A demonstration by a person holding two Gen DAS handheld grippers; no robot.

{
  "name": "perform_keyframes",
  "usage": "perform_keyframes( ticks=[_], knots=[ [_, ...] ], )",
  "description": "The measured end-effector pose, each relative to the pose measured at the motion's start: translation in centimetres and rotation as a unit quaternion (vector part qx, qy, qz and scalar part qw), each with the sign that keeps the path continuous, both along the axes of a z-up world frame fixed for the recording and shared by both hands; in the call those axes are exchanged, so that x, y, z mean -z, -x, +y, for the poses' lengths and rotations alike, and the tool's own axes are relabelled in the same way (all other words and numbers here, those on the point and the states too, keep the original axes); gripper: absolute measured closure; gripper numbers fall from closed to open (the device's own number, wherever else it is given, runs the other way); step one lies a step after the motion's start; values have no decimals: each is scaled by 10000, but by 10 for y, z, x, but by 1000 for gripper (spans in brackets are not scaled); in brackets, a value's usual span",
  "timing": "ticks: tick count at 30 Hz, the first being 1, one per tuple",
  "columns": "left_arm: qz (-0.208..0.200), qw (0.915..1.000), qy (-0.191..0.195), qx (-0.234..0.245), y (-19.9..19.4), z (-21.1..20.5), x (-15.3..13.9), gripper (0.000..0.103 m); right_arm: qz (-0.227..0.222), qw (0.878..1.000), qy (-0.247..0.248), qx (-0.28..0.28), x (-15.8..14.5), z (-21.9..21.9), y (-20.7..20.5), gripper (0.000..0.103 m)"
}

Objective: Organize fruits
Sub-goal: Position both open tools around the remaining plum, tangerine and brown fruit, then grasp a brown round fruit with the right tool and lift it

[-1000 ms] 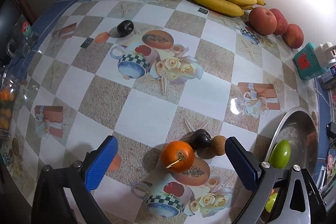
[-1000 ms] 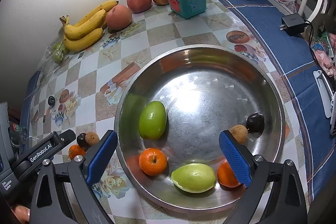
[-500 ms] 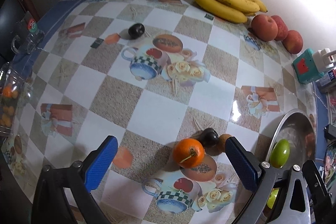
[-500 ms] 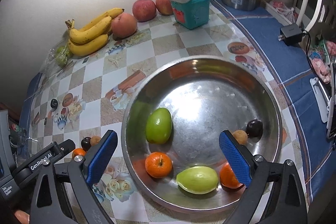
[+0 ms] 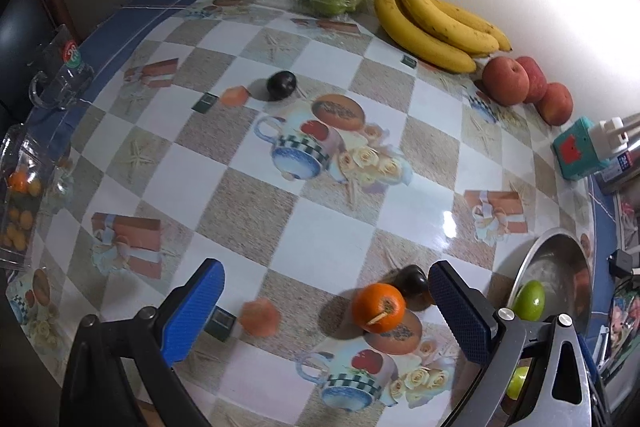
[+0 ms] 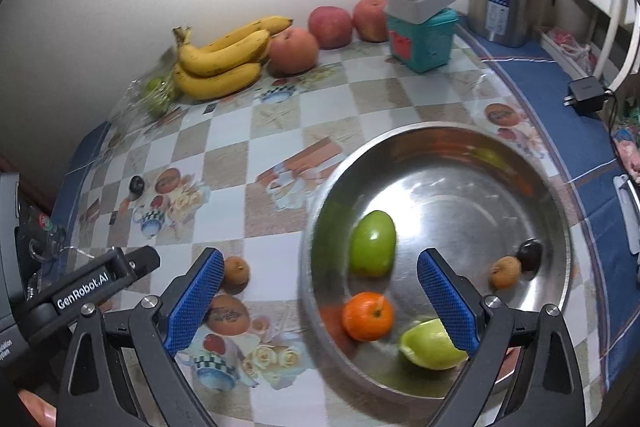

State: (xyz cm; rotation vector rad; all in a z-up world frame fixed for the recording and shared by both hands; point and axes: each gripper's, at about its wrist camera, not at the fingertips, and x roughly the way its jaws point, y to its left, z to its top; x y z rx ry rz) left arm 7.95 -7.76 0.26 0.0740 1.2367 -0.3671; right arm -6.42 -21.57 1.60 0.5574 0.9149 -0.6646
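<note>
Orange [image 5: 379,307] between open left gripper [image 5: 324,307] jaws, nearer right jaw

Bowl [image 6: 472,143] set near the table [image 5: 320,251] right edge, bananas [image 6: 220,63] and apples [image 6: 328,27] ranged along the back edge, tangerine [image 5: 379,307] placed left of bowl.

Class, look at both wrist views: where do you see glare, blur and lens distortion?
Left wrist view: a bright glare spot on the glossy tablecloth, checks bulging outward from fisheye curvature, the upper right corner washed out. Right wrist view: overexposed wall behind the bananas, reflections in the steel bowl, slight motion blur along its near rim.
</note>
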Motion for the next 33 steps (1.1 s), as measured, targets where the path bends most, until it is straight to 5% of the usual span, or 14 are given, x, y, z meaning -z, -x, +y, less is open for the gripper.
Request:
perform_keyframes(
  ticks=[13, 26, 33],
  knots=[
    [-204, 9997, -144, -32, -25, 27, -5, 0, 129, 9992, -5, -373, 4, 20, -25, 6],
    [291, 9995, -6, -137, -35, 30, 17, 0, 62, 9970, -144, -764, 16, 39, -48, 6],
    [497, 9985, 81, -229, -38, 34, 26, 0, 17, 9981, -402, -470, 24, 32, -50, 8]
  ],
)
